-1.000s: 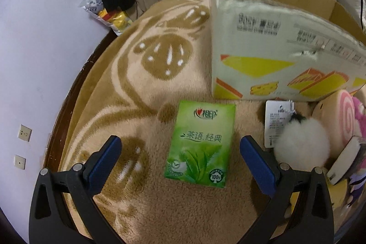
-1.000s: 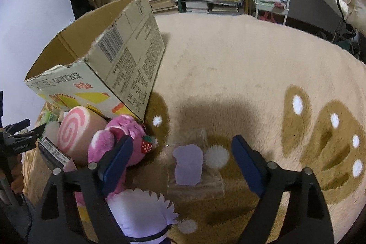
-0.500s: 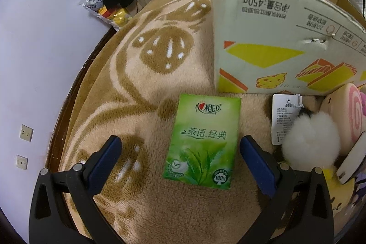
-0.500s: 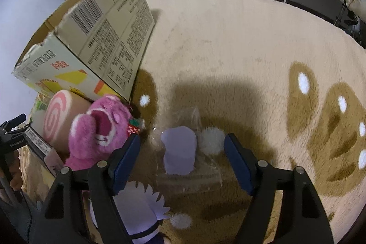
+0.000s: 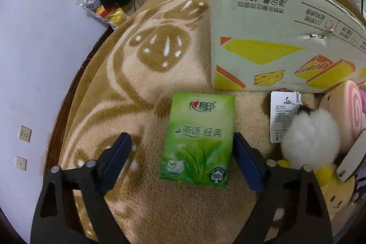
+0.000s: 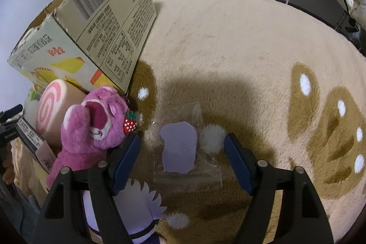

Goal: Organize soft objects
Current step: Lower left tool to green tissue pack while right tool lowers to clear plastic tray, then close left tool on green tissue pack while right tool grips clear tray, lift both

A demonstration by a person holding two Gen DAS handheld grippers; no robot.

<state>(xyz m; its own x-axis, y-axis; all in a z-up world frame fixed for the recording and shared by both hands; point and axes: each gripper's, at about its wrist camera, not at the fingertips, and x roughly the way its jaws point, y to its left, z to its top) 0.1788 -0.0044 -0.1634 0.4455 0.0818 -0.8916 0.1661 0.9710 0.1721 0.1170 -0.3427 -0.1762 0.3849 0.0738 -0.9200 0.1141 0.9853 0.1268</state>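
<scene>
Left wrist: left gripper [image 5: 180, 159] closing round tissue pack [image 5: 199, 138] – rug [image 5: 128, 88] bare leftward

A: What writing can be read?
B: The green tissue pack [image 5: 198, 141] shows "心相印" above "茶语.经典", with "100%" in a corner badge.
A: And the cardboard box [image 5: 270, 38]?
B: Upside down, it reads "净含量:450g". The white hang tag [image 5: 280, 116] has print too small to read.

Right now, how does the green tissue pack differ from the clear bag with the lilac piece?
The green tissue pack is opaque, printed and plump; the clear bag is see-through, flat and crinkled. The pack lies between the left gripper fingers, the bag between the right gripper fingers. Both lie flat on the rug, ungripped.
</scene>
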